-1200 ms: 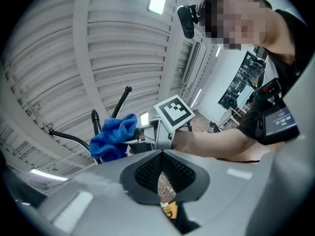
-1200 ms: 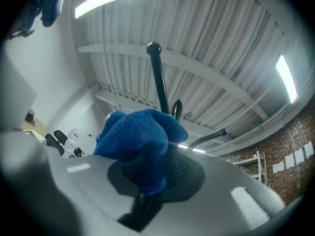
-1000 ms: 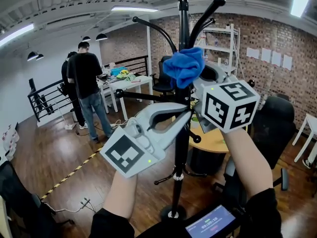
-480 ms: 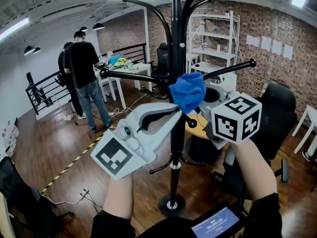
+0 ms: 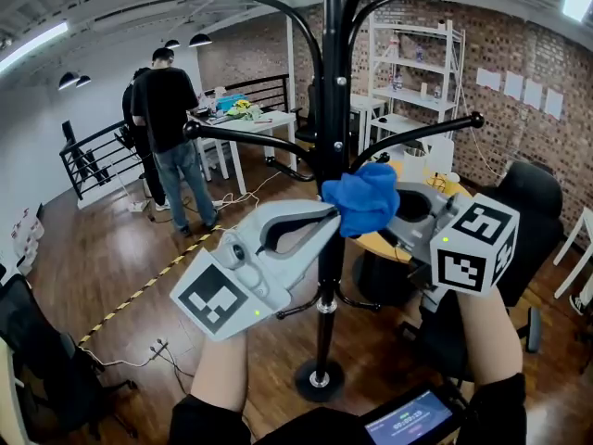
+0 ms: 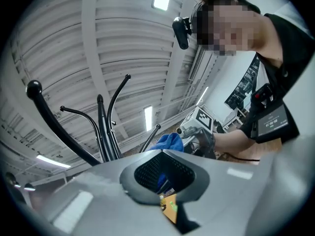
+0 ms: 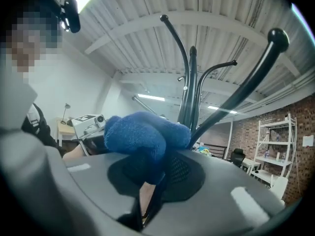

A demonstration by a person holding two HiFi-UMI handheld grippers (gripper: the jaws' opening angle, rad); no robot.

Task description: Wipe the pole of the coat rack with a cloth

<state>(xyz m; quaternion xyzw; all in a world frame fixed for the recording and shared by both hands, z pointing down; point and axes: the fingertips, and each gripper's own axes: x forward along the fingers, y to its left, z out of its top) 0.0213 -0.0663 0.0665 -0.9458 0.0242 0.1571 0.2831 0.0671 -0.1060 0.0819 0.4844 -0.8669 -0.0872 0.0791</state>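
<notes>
The black coat rack pole (image 5: 331, 82) rises in the middle of the head view from its round base (image 5: 319, 379). My right gripper (image 5: 384, 215) is shut on a bunched blue cloth (image 5: 363, 199) that presses on the pole just below the lower hooks. My left gripper (image 5: 326, 219) is shut, its tips against the pole's left side with nothing between them. In the right gripper view the cloth (image 7: 142, 134) bulges over the right gripper (image 7: 158, 167), with the pole (image 7: 190, 97) behind it. In the left gripper view the cloth (image 6: 168, 141) shows above the left gripper (image 6: 165, 154), beside the pole (image 6: 102, 132).
Rack hooks (image 5: 422, 133) stick out left and right at chest height. A round wooden table (image 5: 394, 246) and a black chair (image 5: 533, 202) stand behind the rack. Two people (image 5: 171, 128) stand at a white table (image 5: 246, 126) at back left. Cables (image 5: 153, 350) lie on the floor.
My right gripper has slid the blue cloth down the pole, from near the upper hooks to below the lower ones. The left gripper has stayed at the pole.
</notes>
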